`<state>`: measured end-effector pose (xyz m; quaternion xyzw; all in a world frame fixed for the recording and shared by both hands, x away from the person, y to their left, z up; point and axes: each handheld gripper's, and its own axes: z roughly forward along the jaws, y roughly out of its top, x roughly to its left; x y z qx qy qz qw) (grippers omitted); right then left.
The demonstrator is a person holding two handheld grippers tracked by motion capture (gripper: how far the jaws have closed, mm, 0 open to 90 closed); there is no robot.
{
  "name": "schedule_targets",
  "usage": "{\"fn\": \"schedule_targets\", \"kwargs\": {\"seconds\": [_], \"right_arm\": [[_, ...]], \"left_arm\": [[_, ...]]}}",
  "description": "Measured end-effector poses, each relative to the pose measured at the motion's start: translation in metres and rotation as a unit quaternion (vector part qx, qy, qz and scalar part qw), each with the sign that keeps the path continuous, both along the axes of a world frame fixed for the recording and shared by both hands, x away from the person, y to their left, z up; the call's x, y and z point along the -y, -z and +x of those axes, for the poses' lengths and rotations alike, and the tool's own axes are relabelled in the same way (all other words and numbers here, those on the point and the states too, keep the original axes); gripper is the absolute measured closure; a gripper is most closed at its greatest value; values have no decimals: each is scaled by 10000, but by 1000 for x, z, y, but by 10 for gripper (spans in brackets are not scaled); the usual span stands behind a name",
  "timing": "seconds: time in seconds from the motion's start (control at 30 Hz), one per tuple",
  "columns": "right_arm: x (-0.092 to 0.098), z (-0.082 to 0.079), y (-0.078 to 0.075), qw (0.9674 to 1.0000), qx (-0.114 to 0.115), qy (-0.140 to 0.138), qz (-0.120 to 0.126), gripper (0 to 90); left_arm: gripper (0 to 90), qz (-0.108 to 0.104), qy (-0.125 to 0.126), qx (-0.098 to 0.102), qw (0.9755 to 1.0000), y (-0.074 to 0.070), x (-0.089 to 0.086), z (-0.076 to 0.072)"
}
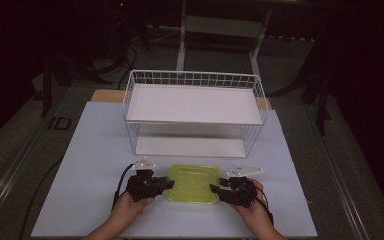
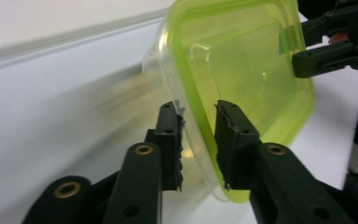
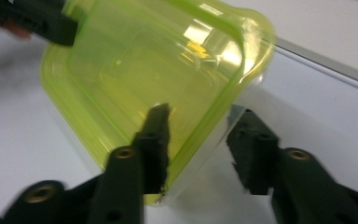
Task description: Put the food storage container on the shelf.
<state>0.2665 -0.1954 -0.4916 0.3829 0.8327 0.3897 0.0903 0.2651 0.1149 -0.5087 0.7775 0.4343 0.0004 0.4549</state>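
High view: left claw [image 1: 169, 183] is pinching the green-lidded box [image 1: 192, 182] at its rim; right claw [image 1: 215, 188] is straddling the opposite rim, one pad apart. Uneven grip risks tilting, slipping.

Translucent yellow-green square plastic container [image 1: 192, 183] with glossy, smooth lid, matt black plastic fingers [image 2: 170, 140] with rough, ridged pads and brass-coloured rivets, white wire metal basket [image 1: 195, 111], smooth matt pale worktop [image 1: 95, 165]

Dim room, blurred gripper views
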Motion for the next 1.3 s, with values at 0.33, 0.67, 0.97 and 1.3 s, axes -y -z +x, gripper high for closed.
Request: {"fn": "schedule_targets", "kwargs": {"seconds": [0.33, 0.67, 0.97, 1.3], "right_arm": [[-4, -5, -15, 9996, 89, 177, 210, 753], [-1, 8, -33, 9983, 375, 298, 325, 754], [0, 32, -38, 9968, 272, 517, 550, 754], [-2, 55, -24, 9963, 252, 655, 489, 752]], "left_arm": [[797, -6, -186, 145, 9997, -8, -4, -13], [800, -105, -235, 500, 9984, -27, -1, 5], [803, -39, -276, 632, 9976, -33, 0, 31], [802, 85, -329, 642, 9974, -22, 3, 55]]}}
